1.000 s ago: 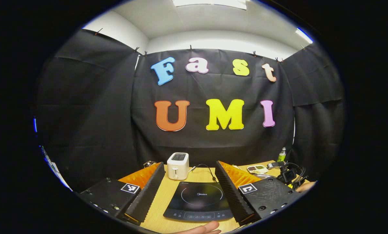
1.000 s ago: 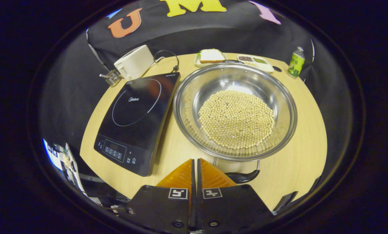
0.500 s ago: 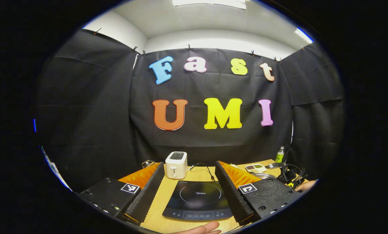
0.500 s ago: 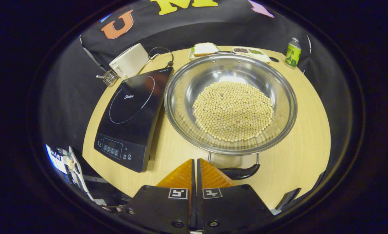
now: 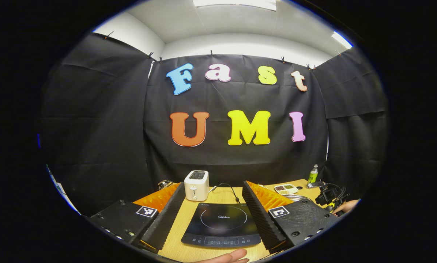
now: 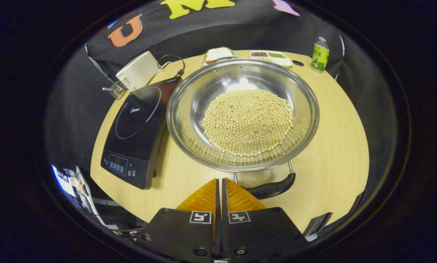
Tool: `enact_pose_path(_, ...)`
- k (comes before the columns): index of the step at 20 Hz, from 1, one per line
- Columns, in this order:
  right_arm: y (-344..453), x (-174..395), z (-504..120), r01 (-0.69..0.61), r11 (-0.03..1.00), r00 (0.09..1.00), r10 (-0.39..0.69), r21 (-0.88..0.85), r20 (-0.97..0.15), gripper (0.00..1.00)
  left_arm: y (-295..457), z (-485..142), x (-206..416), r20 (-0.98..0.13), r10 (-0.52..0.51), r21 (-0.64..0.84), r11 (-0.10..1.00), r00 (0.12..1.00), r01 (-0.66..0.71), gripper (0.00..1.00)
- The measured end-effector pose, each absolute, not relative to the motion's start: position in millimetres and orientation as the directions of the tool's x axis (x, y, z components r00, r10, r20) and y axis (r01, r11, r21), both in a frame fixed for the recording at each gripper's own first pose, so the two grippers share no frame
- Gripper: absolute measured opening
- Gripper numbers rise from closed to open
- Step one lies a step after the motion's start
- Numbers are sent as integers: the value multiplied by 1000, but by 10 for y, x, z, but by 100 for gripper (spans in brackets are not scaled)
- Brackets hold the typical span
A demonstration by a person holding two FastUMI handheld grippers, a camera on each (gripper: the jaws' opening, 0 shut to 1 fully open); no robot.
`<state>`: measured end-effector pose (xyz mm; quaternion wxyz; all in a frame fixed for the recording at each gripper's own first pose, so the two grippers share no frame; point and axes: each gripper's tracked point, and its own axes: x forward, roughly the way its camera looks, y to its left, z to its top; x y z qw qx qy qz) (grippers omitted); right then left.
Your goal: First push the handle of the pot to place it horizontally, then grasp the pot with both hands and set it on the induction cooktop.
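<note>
Pot of beans on worktop, beside cooktop. Right gripper: fingers closed, empty, tips by pot handle. Left gripper: fingers open above cooktop

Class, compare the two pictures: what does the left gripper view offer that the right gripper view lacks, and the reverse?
Left gripper view: ceiling lights, a hand at the bottom edge, the open left gripper. Right gripper view: beans inside the pot, its black handle, bread, the shut right gripper. Both: induction cooktop, toaster, green bottle.
</note>
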<state>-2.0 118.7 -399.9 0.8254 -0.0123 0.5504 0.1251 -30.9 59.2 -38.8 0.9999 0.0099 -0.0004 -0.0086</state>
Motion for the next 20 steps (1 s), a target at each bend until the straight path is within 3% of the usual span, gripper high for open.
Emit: enact_pose_path(20, -232, 700, -3883, -77, 992, 451, 121, 97, -884, 4, 131, -392, -135, -4, -48, 41, 998, 999, 48, 94)
